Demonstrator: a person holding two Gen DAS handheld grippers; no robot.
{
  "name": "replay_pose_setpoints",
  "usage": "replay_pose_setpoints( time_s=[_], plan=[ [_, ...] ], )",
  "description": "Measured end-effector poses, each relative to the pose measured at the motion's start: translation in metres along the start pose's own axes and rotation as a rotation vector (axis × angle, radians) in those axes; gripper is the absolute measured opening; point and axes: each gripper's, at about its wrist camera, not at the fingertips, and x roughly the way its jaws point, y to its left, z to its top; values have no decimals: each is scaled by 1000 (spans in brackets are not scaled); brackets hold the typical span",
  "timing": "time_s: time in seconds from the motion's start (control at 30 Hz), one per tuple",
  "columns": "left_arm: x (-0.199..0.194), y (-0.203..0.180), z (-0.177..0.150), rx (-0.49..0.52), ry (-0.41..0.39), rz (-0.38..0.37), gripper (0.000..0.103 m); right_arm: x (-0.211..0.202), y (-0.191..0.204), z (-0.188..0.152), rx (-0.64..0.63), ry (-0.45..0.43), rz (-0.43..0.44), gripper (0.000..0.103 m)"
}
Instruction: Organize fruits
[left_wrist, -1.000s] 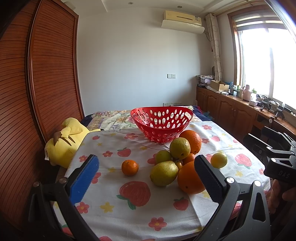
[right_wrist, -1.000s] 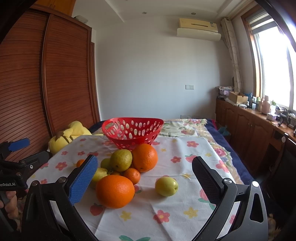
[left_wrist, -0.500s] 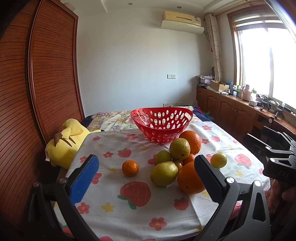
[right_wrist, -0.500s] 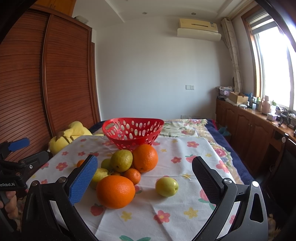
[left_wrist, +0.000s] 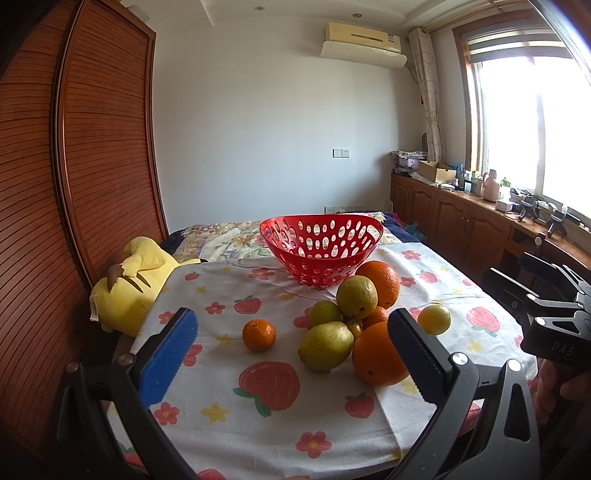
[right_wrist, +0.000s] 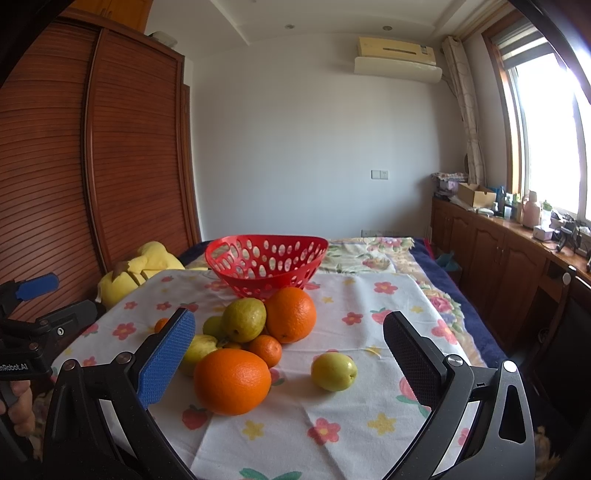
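The red basket (left_wrist: 320, 246) is glossy perforated plastic, standing on a matt printed cotton tablecloth (left_wrist: 258, 402). The oranges (right_wrist: 232, 381) have dimpled, faintly shiny peel, and the wardrobe (right_wrist: 110, 155) is slatted, varnished wood.

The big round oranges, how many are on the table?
2. One big round orange lies nearest the open right gripper; the other sits behind the pile, in front of the red plastic basket. The pile could hide more.
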Motion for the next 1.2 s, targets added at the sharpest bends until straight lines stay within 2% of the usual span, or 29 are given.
replay_pose_setpoints(
  time_s=[0.73, 1.0, 1.2],
  plan=[
    [6, -2, -6, 0, 22, -5, 103, 4, 4, -3, 1, 21, 1, 103],
    [29, -7, -21, -1, 73, -40, 103, 15, -15, -16, 10, 73, 4, 103],
    [48, -19, -31, 9, 114, -95, 103, 30, -35, -30, 2, 114, -17, 101]
  ],
)
